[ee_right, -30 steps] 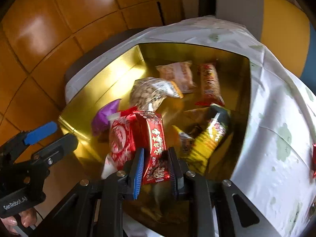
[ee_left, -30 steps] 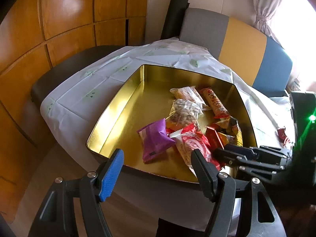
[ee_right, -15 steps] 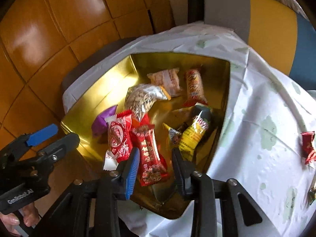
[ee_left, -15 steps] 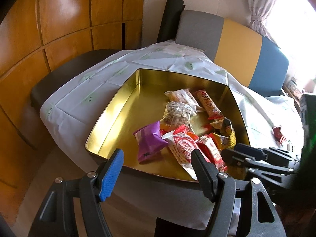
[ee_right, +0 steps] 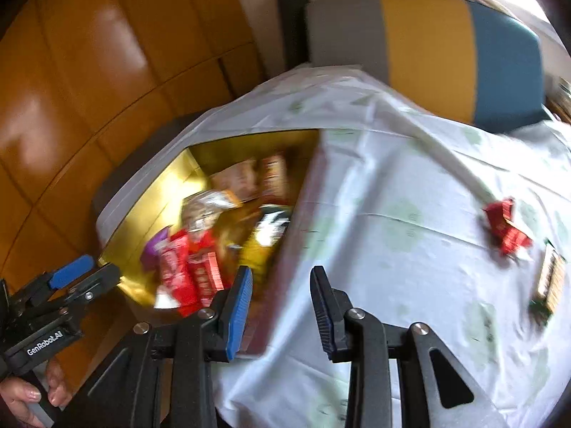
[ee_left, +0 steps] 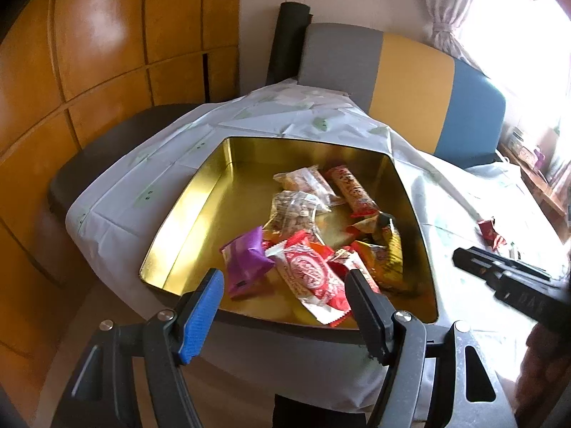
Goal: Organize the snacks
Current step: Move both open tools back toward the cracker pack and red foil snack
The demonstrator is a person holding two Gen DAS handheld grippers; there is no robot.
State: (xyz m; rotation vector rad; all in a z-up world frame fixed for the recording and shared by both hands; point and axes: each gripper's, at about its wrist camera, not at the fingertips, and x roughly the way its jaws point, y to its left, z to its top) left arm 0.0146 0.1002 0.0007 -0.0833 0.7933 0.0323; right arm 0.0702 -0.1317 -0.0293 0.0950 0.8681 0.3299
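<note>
A gold tin [ee_left: 185, 221] on the white tablecloth holds several snack packs, among them a purple pack [ee_left: 246, 264], a red-and-white pack [ee_left: 310, 278] and a long red pack [ee_left: 353, 189]. The tin also shows in the right wrist view [ee_right: 160, 192]. My left gripper [ee_left: 283, 297] is open and empty, held before the tin's near rim. My right gripper [ee_right: 280, 294] is open and empty over the tin's right edge; it also shows in the left wrist view [ee_left: 506, 271]. A red snack [ee_right: 505, 226] and a dark-and-yellow snack [ee_right: 549, 285] lie loose on the cloth at right.
A grey, yellow and blue bench back [ee_left: 403, 82] stands behind the table. Wood panelling [ee_left: 89, 53] covers the left wall. A dark seat [ee_left: 107, 149] lies left of the table. A bright window [ee_left: 517, 18] is at right.
My right gripper let go of the red snack pack into the tin, opened, and swung right toward the loose snacks. The left gripper stayed open and nearly still.
</note>
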